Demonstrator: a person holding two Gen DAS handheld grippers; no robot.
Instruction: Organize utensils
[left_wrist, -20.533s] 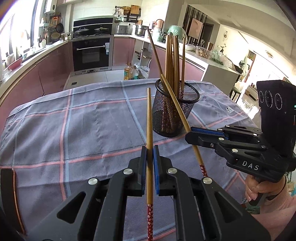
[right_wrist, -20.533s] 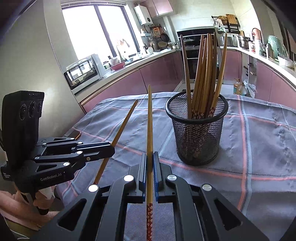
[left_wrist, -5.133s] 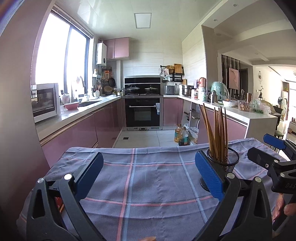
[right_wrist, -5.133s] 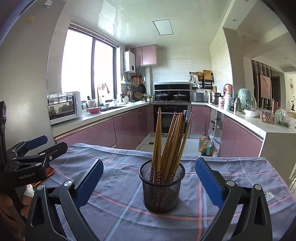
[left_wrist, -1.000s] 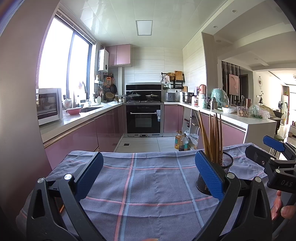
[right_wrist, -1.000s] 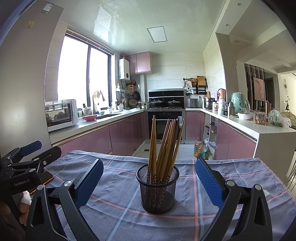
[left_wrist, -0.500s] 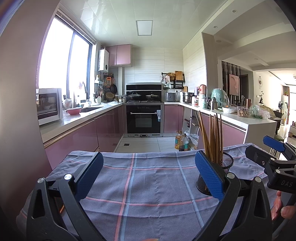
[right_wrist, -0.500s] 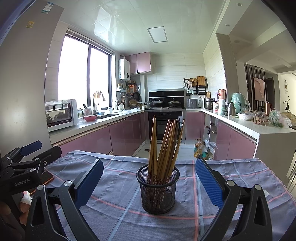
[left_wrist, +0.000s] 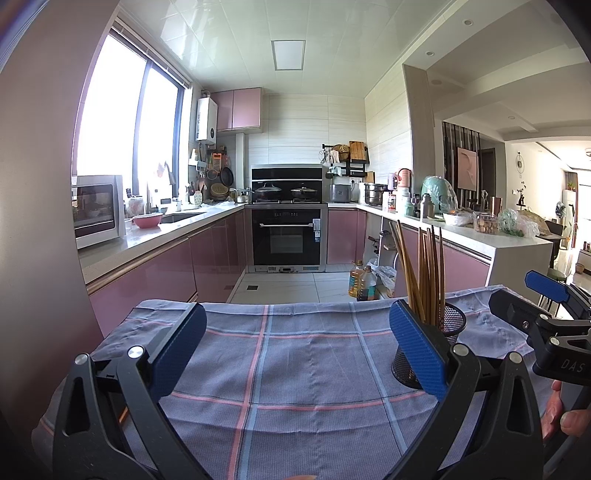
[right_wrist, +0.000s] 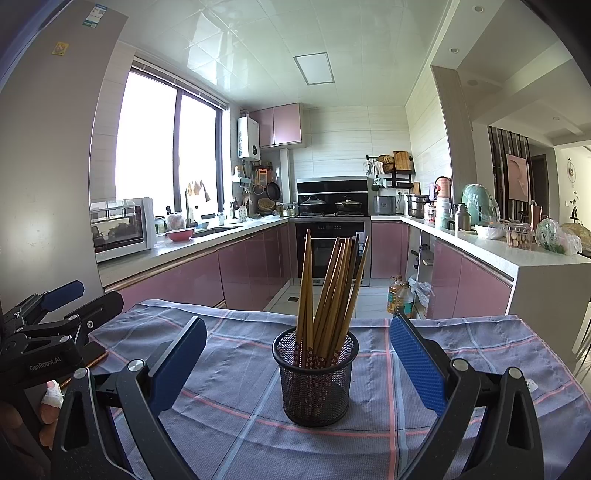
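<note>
A black mesh holder (right_wrist: 316, 380) stands upright on the checked tablecloth (right_wrist: 236, 424) and holds several wooden chopsticks (right_wrist: 332, 288). In the left wrist view the holder (left_wrist: 448, 332) sits at the right, partly behind my right-hand finger. My right gripper (right_wrist: 297, 360) is wide open and empty, with the holder between and beyond its blue pads. My left gripper (left_wrist: 297, 350) is wide open and empty over bare cloth. Each gripper shows in the other's view: the left gripper (right_wrist: 48, 332) at the left edge, the right gripper (left_wrist: 546, 306) at the right edge.
The table's far edge (left_wrist: 295, 304) drops to the kitchen floor. A dark flat object with a copper rim (right_wrist: 90, 356) lies on the table's left edge. Oil bottles (left_wrist: 362, 282) stand on the floor beyond. Counters line both sides.
Over the last second nothing has visibly changed. Earlier each gripper was shut on a chopstick; both are now open and those chopsticks are no longer in the jaws.
</note>
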